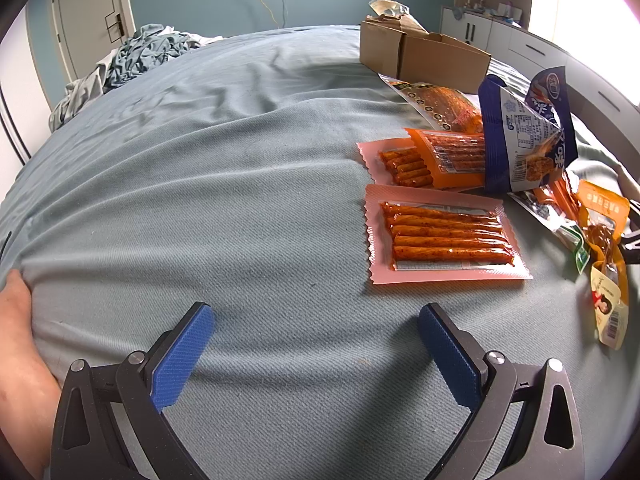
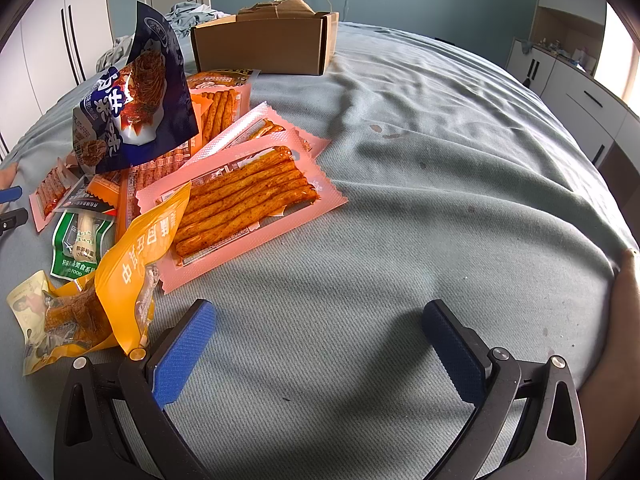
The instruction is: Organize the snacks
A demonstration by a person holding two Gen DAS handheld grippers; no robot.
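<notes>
Our fingers are spread wide and hold nothing: the left gripper (image 1: 316,354) and right gripper (image 2: 320,354) hover low over bare bedsheet (image 2: 440,200), flanking the snack pile. The nearest pink spicy-stick packet (image 1: 444,236) lies flat, likeliest first pick; the open cardboard box (image 2: 264,46) behind looks like the destination.

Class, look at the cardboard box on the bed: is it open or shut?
Open. The cardboard box has its top flaps up and its inside wall showing; its contents cannot be seen.
</notes>
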